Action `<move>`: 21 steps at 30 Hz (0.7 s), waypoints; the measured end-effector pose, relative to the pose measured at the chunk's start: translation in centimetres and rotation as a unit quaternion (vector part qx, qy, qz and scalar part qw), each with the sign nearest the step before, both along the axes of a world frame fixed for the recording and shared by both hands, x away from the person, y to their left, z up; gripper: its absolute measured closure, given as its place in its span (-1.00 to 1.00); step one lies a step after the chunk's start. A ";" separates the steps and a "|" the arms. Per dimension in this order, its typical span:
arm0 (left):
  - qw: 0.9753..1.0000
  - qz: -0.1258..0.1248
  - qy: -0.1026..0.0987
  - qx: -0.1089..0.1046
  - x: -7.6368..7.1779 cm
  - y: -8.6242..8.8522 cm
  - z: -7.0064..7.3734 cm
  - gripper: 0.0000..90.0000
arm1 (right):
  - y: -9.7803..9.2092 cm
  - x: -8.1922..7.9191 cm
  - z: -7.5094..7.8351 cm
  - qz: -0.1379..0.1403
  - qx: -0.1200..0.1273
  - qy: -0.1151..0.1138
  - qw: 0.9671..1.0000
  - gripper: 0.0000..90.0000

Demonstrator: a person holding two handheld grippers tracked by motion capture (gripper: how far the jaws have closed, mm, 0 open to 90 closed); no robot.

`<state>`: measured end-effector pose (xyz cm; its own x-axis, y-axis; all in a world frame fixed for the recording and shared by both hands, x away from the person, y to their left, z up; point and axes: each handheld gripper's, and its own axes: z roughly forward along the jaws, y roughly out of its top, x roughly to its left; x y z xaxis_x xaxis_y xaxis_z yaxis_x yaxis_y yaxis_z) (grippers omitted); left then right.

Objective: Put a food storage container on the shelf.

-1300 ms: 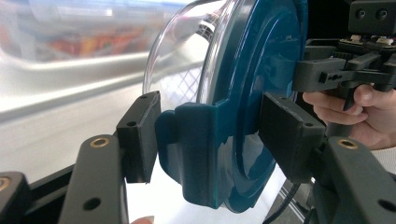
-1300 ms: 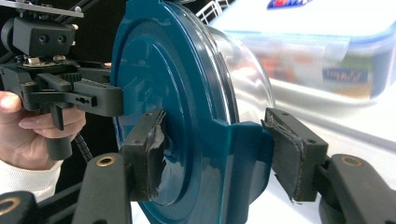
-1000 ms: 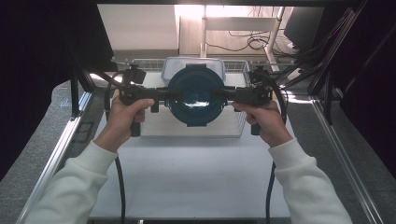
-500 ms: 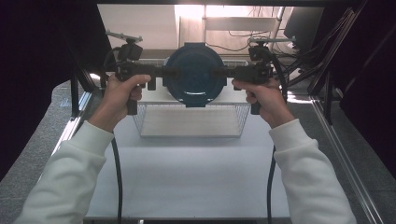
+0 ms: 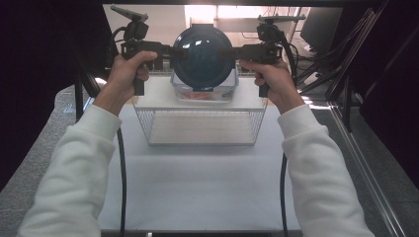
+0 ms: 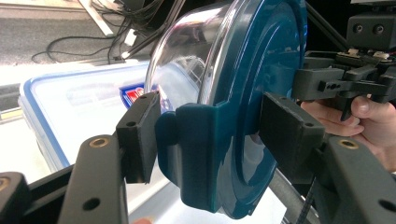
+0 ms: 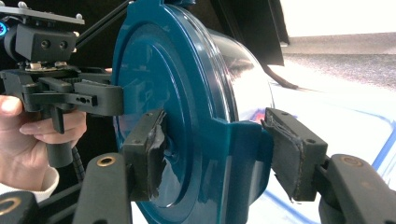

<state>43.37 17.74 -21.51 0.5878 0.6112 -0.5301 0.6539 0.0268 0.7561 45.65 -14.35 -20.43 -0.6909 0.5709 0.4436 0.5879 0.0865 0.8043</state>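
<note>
A round glass container with a dark blue lid point(image 5: 205, 54) hangs in the air above the far side of a wire basket point(image 5: 200, 123), tipped so the lid faces me. My left gripper point(image 5: 174, 52) is shut on its left lid tab and my right gripper point(image 5: 236, 51) on its right tab. In the left gripper view the jaws point(image 6: 215, 135) clamp the blue tab at the lid's rim point(image 6: 252, 70), with the other gripper point(image 6: 336, 81) across from it. The right gripper view has its jaws point(image 7: 215, 149) pinching the opposite tab of the lid point(image 7: 168, 84), facing the left gripper point(image 7: 70, 95).
A rectangular clear box with a blue-rimmed lid point(image 5: 205, 94) stands just behind the basket, under the lifted container, and also appears in the left gripper view point(image 6: 79, 107). White table surface point(image 5: 197, 187) lies in front. Black frame bars and cables run along both sides.
Both grippers have carried the round container up and away from the basket, and it has tipped from lid-up to lid facing me.
</note>
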 end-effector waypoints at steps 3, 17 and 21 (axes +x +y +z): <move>1.000 0.000 0.006 -0.008 1.0 0.1 -0.4 -0.12 | 0.1 0.9 -0.1 -0.004 0.000 0.002 1.000 -0.10; 0.999 0.012 0.044 -0.018 4.5 -0.5 -2.6 -0.13 | -0.5 4.6 -2.6 -0.017 0.015 0.057 0.998 -0.10; 0.998 0.020 0.053 -0.032 5.3 -0.4 -3.1 -0.14 | -0.6 5.4 -3.0 -0.027 0.031 0.073 0.996 -0.10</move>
